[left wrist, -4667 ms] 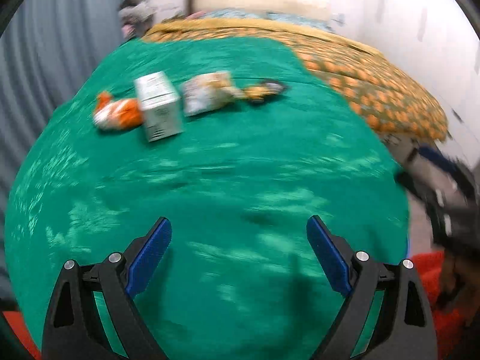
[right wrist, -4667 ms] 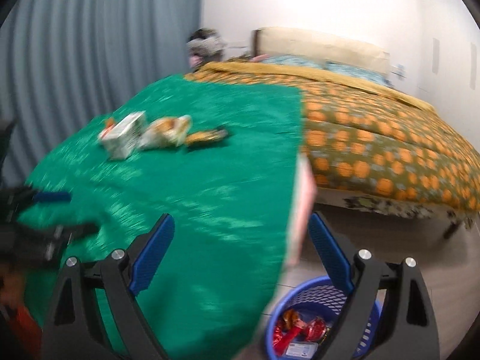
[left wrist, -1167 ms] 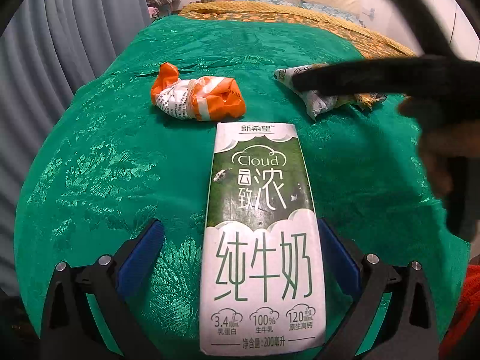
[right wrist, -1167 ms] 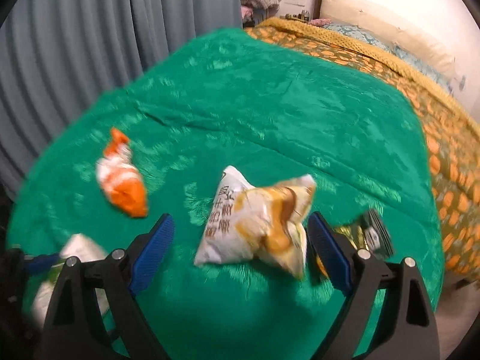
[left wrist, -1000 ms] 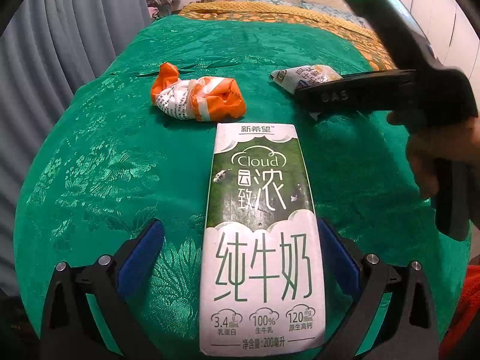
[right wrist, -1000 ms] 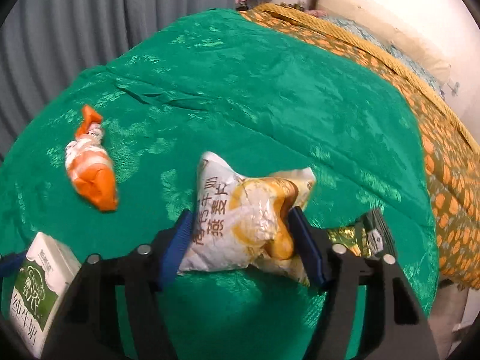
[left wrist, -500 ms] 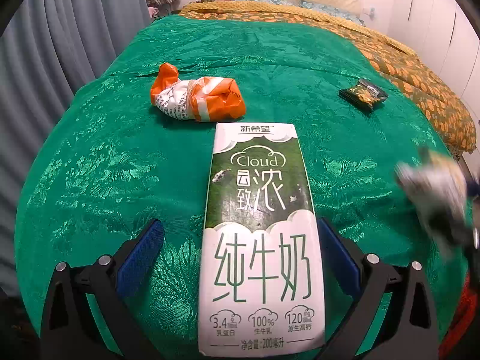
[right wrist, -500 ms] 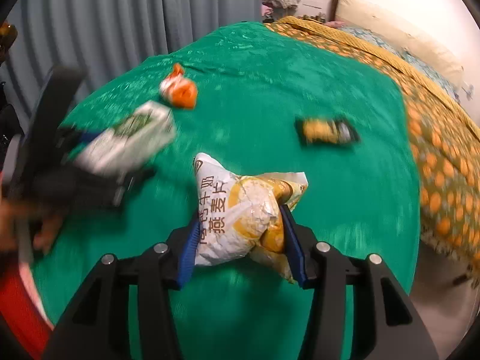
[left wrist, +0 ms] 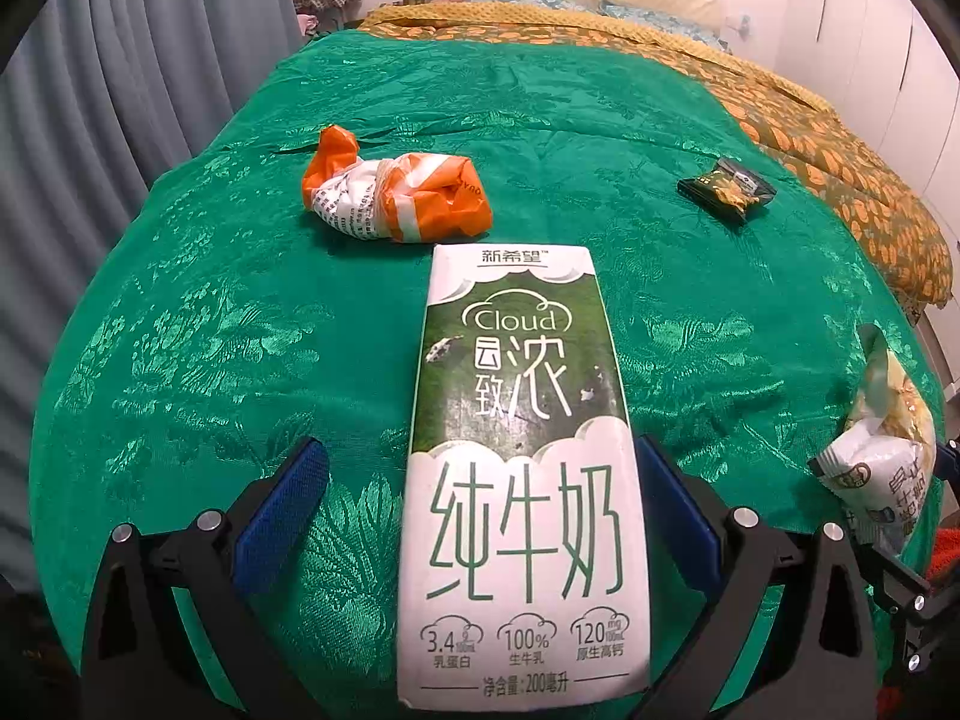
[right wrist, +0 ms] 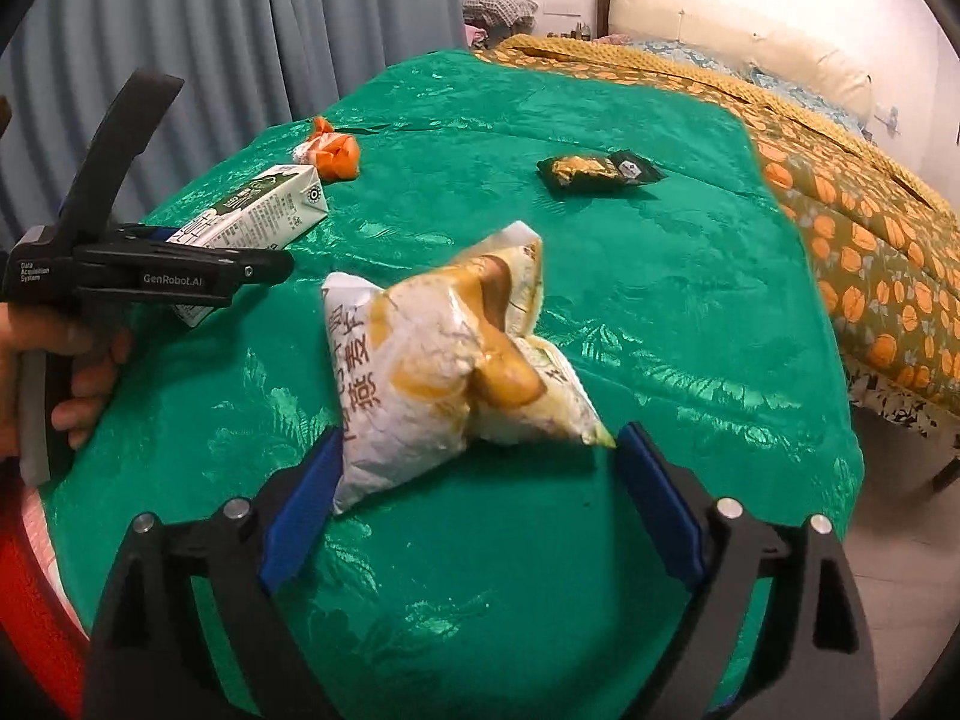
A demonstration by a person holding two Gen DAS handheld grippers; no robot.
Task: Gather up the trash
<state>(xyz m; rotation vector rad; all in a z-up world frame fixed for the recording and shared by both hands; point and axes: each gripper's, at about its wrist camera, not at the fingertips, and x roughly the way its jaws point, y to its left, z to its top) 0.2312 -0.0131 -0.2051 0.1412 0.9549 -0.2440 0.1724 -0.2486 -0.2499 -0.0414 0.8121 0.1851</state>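
Observation:
A white and green milk carton [left wrist: 522, 468] lies lengthwise between the fingers of my left gripper [left wrist: 480, 462]. That gripper is open, and green cloth shows between its left pad [left wrist: 282, 510] and the carton. A crumpled white and yellow snack bag [right wrist: 444, 372] sits between the fingers of my right gripper [right wrist: 480, 438], whose jaws are opening. The bag's lower corner leans on the left pad [right wrist: 300, 504]; the right pad stands just clear of it. In the left wrist view the same bag [left wrist: 882, 462] is at the bed's near right edge.
An orange and white wrapper [left wrist: 396, 198] and a dark snack packet [left wrist: 726, 189] lie farther back on the green bed cover [left wrist: 180, 330]. An orange-patterned quilt [right wrist: 870, 252] lies to the right and grey curtains [right wrist: 240, 30] to the left. A hand [right wrist: 66, 372] holds the left gripper.
My right gripper shut on the snack bag, carried it from mid-bed to the near right edge, and its jaws have now spread. The left gripper and carton have not moved.

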